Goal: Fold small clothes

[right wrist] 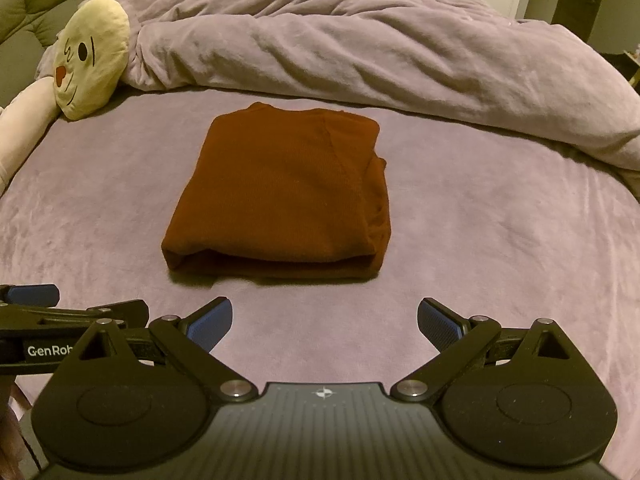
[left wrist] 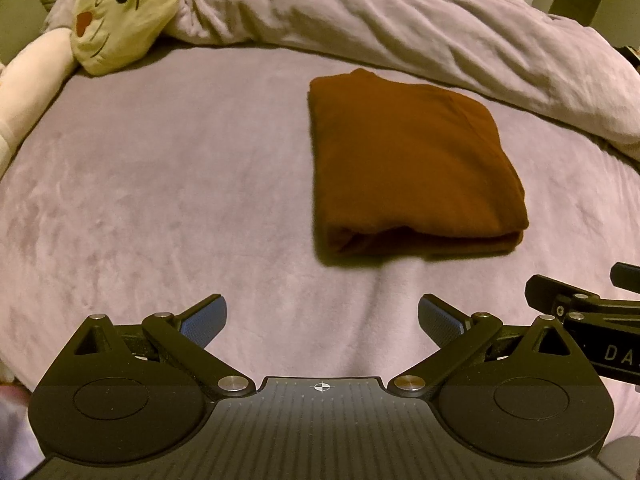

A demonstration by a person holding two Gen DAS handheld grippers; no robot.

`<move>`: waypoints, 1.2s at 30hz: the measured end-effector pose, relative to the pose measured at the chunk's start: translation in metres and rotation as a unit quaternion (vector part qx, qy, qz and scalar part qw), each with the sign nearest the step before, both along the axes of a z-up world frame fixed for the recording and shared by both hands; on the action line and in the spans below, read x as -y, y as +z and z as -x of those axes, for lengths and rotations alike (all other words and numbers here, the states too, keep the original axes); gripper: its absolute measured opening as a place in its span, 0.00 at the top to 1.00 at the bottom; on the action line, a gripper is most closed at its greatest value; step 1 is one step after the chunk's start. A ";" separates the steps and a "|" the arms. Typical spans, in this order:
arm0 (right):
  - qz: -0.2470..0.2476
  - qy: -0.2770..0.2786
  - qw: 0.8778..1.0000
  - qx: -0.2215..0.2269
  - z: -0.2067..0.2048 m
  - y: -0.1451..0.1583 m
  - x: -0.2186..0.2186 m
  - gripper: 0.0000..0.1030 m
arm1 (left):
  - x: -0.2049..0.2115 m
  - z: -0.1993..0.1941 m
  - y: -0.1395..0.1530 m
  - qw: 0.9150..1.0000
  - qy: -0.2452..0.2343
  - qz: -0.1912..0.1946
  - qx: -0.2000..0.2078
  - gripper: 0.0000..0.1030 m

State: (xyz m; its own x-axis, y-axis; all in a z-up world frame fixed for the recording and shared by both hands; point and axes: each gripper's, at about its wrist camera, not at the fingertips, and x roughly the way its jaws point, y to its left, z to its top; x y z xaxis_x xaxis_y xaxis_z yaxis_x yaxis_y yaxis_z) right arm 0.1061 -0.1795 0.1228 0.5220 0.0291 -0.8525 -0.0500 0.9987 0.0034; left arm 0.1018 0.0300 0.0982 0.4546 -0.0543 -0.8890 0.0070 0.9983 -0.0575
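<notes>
A rust-brown garment lies folded into a neat rectangle on the mauve bed sheet; it also shows in the right wrist view, centred ahead. My left gripper is open and empty, held back from the garment's near edge, to its left. My right gripper is open and empty, just short of the garment's near folded edge. Each gripper shows at the edge of the other's view: the right one and the left one.
A rumpled mauve duvet is bunched along the far side of the bed. A cream cat-face plush pillow with a pale arm lies at the far left; it also shows in the right wrist view. White cupboard doors stand behind.
</notes>
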 end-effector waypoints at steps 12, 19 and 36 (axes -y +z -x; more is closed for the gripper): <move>-0.002 0.001 1.000 0.003 -0.001 0.000 0.001 0.04 | 0.003 0.001 -0.001 1.000 0.001 -0.001 -0.001 0.00; -0.002 0.000 1.000 0.002 -0.001 0.000 0.001 0.04 | 0.002 0.001 0.000 1.000 0.000 -0.001 0.000 0.00; -0.003 -0.002 1.000 0.003 -0.001 0.000 0.005 0.04 | 0.006 0.001 -0.001 1.000 0.001 -0.008 0.001 0.00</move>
